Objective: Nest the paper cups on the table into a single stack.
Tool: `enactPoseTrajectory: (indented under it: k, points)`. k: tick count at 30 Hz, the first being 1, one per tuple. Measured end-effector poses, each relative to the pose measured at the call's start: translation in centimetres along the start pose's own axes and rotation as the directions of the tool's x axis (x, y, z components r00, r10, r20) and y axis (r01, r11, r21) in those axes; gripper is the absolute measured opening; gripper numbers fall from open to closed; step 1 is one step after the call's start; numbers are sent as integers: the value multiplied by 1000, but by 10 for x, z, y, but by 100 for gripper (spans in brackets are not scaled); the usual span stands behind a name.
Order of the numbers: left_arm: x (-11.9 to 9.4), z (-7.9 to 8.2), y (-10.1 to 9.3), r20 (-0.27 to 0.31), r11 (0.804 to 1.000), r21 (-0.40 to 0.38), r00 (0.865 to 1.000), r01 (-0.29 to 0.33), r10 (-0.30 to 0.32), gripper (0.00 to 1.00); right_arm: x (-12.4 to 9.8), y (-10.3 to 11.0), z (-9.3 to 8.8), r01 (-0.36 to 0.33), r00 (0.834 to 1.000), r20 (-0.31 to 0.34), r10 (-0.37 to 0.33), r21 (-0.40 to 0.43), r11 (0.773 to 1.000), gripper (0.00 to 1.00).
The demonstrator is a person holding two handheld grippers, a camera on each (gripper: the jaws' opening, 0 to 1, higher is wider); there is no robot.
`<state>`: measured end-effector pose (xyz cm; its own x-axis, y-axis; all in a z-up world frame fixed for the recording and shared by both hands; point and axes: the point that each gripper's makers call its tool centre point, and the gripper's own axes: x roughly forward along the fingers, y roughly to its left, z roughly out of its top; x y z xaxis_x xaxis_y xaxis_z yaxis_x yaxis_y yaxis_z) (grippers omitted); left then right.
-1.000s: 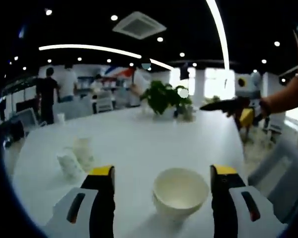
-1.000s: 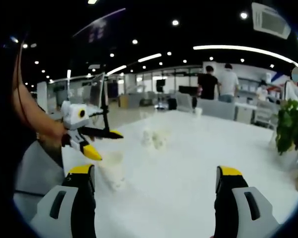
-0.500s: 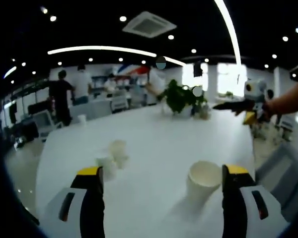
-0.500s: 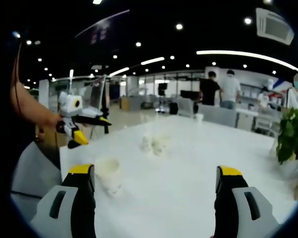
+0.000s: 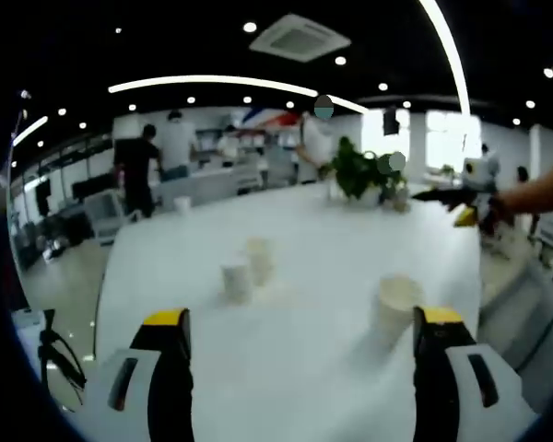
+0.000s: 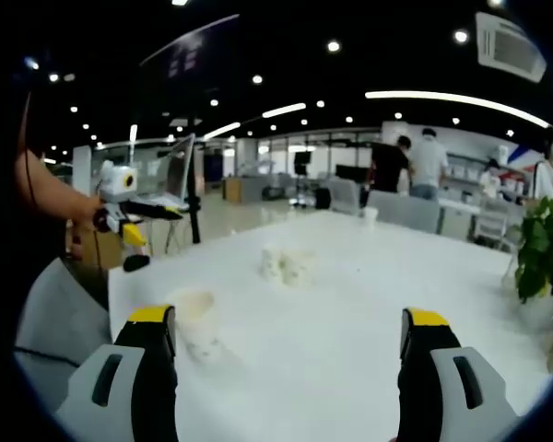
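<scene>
A white table (image 5: 295, 276) is seen, with cream-white paper cups (image 5: 244, 270) on it; the nearest cup (image 5: 396, 308) is the same pale cream. The left gripper (image 5: 300, 354) and right gripper (image 6: 290, 354) are black with yellow tips and grey bodies. Green leaves mark the potted plant (image 5: 359, 173)

The left gripper (image 5: 300, 364) has been drawn back and swung away from the near cup (image 5: 396, 308) over 1 second. That cup, seen from above between the jaws 1 second ago, is now seen from the side, just beside the right jaw. The 2 far cups (image 5: 246, 272), once low at the left, are now seen near the middle of the left gripper view. In the right gripper view, the left gripper (image 6: 136, 247) is seen higher and further left, with the near cup (image 6: 195, 322) uncovered on the table (image 6: 350, 313).
</scene>
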<state>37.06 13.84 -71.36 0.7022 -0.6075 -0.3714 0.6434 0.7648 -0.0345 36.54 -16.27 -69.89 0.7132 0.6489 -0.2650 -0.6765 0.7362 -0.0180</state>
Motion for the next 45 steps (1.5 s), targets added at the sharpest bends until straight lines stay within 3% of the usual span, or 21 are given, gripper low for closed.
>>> enactPoseTrajectory:
  k: [3,8,15,29,45]
  points:
    - [-5,1,3,38,1000,19,999,-9,8,98,4,-1,-7,-3,1000,-16,3,-16,1000,100]
    - [-11,-3,6,18,999,46,1000,-23,22,98,5,-2,-11,3,1000,-12,-3,-4,1000,100]
    - [-22,-4,10,20,1000,13,1000,-20,20,98,8,-6,-14,29,999,-17,-28,32,999,100]
    - [-26,0,14,26,999,54,1000,-4,3,98,11,-9,-9,46,999,-10,-46,22,999,100]
    - [-26,6,13,50,999,53,999,-13,10,98,30,-12,-9,0,1000,-4,0,11,1000,100]
